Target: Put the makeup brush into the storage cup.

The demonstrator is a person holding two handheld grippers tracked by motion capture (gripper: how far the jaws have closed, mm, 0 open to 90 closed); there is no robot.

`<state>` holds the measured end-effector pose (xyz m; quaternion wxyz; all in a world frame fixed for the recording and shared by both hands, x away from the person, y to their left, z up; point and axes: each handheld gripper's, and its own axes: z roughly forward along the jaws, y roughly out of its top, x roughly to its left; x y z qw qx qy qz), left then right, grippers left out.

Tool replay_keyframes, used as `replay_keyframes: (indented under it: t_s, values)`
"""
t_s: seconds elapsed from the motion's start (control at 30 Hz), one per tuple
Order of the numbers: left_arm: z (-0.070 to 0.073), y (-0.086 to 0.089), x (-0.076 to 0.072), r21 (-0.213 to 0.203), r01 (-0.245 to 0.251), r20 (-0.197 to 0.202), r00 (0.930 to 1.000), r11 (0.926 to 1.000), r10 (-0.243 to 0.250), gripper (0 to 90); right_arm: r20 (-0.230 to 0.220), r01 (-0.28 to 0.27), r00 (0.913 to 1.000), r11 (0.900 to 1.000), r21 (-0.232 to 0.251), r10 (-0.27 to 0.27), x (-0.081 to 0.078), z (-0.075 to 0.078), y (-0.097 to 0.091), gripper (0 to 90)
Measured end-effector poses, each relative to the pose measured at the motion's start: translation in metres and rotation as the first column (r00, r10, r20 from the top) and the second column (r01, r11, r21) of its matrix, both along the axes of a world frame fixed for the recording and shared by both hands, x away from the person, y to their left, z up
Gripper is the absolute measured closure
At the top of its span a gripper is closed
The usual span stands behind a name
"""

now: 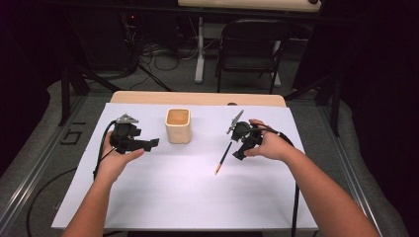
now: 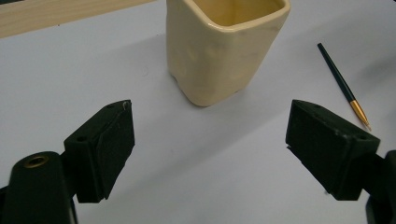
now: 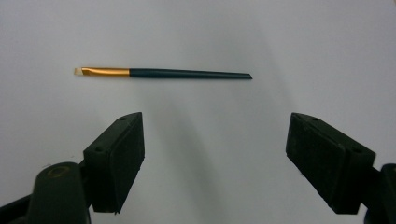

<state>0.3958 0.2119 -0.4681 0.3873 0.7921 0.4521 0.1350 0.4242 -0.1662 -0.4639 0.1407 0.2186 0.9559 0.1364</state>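
Note:
A cream square cup (image 1: 178, 125) stands upright on the white table sheet (image 1: 188, 197), empty as far as I can see into it (image 2: 224, 46). A thin dark brush with a gold ferrule (image 1: 223, 158) lies flat to the cup's right. My left gripper (image 1: 150, 143) sits left of the cup, held in a hand, its jaws wide apart with only table between them (image 2: 210, 140). My right gripper (image 1: 239, 155) is just right of the brush, open, and the brush (image 3: 163, 73) lies crosswise ahead of its jaws, untouched.
A wooden table edge (image 1: 197, 98) borders the sheet at the back. Beyond it stand a black folding chair (image 1: 249, 47), table legs and cables on the floor. Both forearms come in from the bottom. The sheet's front half is bare.

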Motion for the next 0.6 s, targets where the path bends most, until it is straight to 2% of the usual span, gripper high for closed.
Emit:
replay_keyframes:
  t_s: [0.2, 0.23, 0.27, 0.3, 0.33, 0.37, 0.4, 0.43, 0.5, 0.6]
  values:
    - [-0.001, -0.001, 0.0, 0.006, 0.003, -0.002, 1.0, 1.0, -0.003, 15.8, -0.028, -0.007, 0.9996, 0.9999, -0.014, 0.006, 0.003, -0.002, -0.001, 19.6]
    - [-0.001, -0.001, 0.0, 0.006, 0.003, -0.001, 1.0, 1.0, -0.003, 15.8, -0.028, -0.014, 0.9995, 0.9994, -0.033, 0.013, 0.003, -0.002, -0.001, 19.6]
    - [-0.001, -0.001, 0.0, 0.006, 0.002, -0.001, 1.0, 1.0, -0.002, 15.9, -0.048, -0.028, 0.9985, 0.9962, -0.083, 0.024, 0.004, 0.001, -0.001, 19.6]
    - [-0.001, -0.002, 0.0, 0.006, 0.003, -0.005, 1.0, 1.0, -0.002, 15.8, -0.033, -0.027, 0.9991, 0.9977, -0.062, 0.025, 0.004, 0.0, -0.001, 19.6]
    - [-0.001, -0.002, 0.0, 0.005, 0.002, -0.005, 1.0, 1.0, -0.002, 15.8, -0.043, -0.027, 0.9988, 0.9977, -0.062, 0.024, 0.005, 0.001, -0.001, 19.6]
    - [-0.002, -0.002, 0.0, 0.003, 0.001, -0.005, 1.0, 1.0, -0.001, 15.8, -0.032, -0.02, 0.9993, 0.9994, -0.027, 0.019, 0.005, 0.0, -0.001, 19.6]
    - [-0.002, -0.002, 0.0, -0.001, 0.001, -0.004, 1.0, 1.0, -0.001, 15.8, 0.003, -0.021, 0.9998, 0.9993, 0.033, 0.021, 0.006, -0.005, -0.001, 19.5]
    - [-0.002, -0.002, 0.0, 0.0, 0.0, -0.004, 1.0, 1.0, 0.0, 15.8, -0.003, -0.031, 0.9995, 0.9995, 0.005, 0.031, 0.006, -0.003, -0.001, 19.2]
    - [-0.002, -0.002, 0.0, 0.002, 0.002, -0.004, 1.0, 1.0, -0.002, 15.9, -0.051, -0.039, 0.9981, 0.9949, -0.093, 0.034, 0.008, 0.005, 0.0, 16.9]
    - [-0.002, -0.001, 0.0, -0.001, -0.002, -0.005, 1.0, 1.0, 0.002, 15.9, -0.045, -0.046, 0.9981, 0.9961, -0.075, 0.042, 0.01, 0.008, 0.003, 14.3]
